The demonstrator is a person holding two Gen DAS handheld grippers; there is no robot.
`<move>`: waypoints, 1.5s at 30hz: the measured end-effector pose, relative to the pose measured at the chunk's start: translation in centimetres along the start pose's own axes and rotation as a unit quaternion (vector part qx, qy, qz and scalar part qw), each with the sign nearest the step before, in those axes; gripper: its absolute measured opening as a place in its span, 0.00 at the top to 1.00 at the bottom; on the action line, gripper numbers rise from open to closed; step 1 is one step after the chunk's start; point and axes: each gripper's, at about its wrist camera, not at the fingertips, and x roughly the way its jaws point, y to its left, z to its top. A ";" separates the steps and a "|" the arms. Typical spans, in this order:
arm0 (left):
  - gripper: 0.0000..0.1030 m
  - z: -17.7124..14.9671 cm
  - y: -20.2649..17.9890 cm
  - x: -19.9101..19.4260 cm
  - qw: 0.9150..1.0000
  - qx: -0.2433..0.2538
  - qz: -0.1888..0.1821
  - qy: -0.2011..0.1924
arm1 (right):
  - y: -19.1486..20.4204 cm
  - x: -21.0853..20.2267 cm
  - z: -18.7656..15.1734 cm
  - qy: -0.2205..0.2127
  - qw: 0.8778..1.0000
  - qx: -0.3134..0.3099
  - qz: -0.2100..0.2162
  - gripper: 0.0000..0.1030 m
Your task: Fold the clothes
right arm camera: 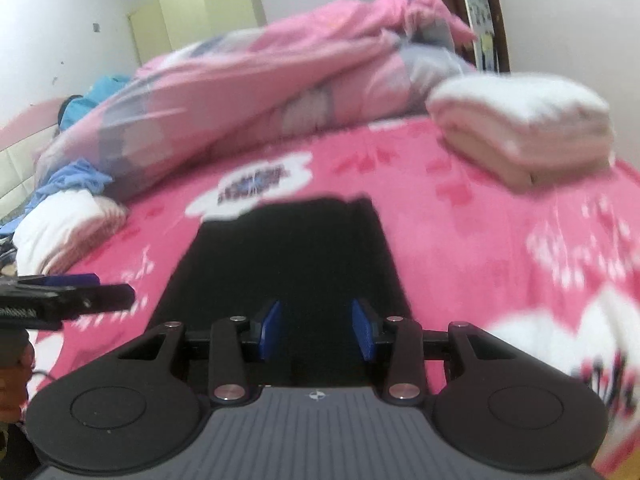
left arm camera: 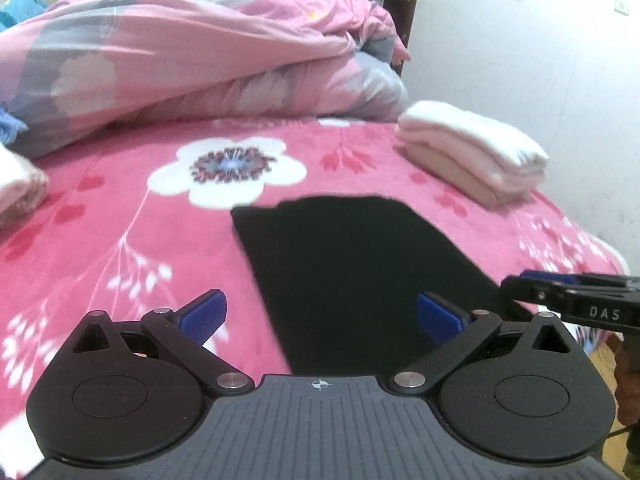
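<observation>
A folded black garment [left arm camera: 360, 264] lies flat on the pink floral bed [left arm camera: 120, 240]. The left gripper [left arm camera: 320, 316] hovers over its near edge, spread wide and empty. The right gripper [right arm camera: 318, 330], narrower but empty, hovers above it. A folded white stack [left arm camera: 472, 148] sits beyond.

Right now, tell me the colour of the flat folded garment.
Black garment, clearest in the left wrist view.

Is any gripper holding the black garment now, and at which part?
Nothing is held. The left gripper is wide open and the right gripper partly open, both over the near end of the black garment.
</observation>
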 end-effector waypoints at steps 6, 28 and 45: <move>0.21 1.6 0.1 3.8 0.999 -0.018 0.036 0.013 | 0.7 5.3 3.9 -0.005 0.999 -0.040 -0.002 0.61; 0.44 7.3 7.5 -2.1 0.989 0.005 0.144 0.016 | -5.7 8.1 5.1 -0.019 0.996 0.085 0.014 0.80; 0.64 -0.8 1.9 4.4 0.997 0.048 0.053 0.011 | 3.8 14.1 9.5 0.058 0.992 0.002 0.115 0.81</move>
